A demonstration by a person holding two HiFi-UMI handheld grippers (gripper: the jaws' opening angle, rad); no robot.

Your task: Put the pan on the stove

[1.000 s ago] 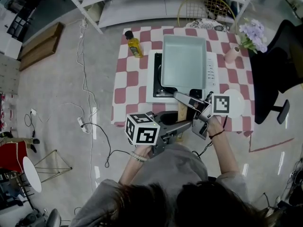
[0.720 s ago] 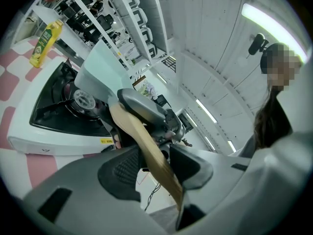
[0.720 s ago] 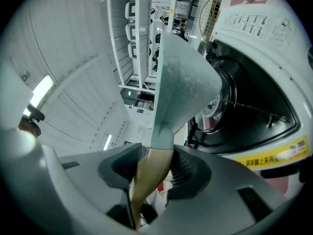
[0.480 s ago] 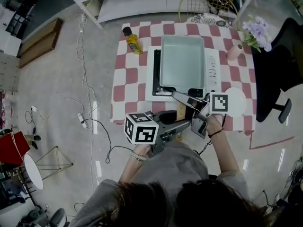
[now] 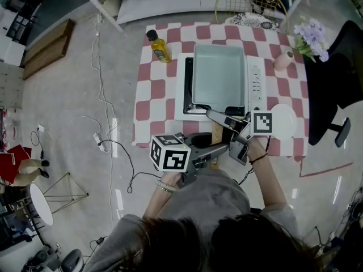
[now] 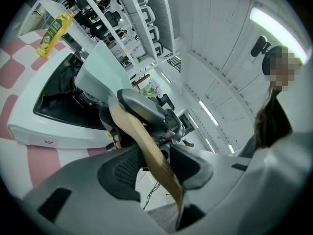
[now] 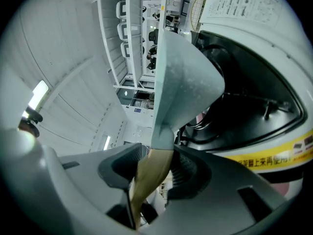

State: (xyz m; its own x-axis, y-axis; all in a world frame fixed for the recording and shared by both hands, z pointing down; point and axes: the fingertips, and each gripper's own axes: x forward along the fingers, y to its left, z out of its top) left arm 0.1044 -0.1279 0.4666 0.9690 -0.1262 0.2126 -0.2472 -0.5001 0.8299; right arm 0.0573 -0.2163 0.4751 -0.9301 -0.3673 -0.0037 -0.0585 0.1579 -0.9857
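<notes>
Left claw point(image 5: 219, 148), right claw point(image 5: 220, 119): grey moulded shells, ribbed black pads point(image 6: 121, 168), each with a black-and-white marker cube point(image 5: 170, 154) behind it. Wearer: grey top point(image 5: 211, 200), dark hair point(image 5: 227, 245), pale bracelet point(image 5: 164, 187), dark wristband point(image 5: 260, 160).

Stove point(image 7: 254, 82): the yellow strip point(image 7: 288, 153) along its front edge carries black Chinese characters, partly cut off at the picture's edge and not reliably legible. Its white control panel point(image 7: 242, 4) bears several lines of small print, too fine to read. Bottle point(image 6: 53, 29) on the bench: the label print is illegible.
</notes>
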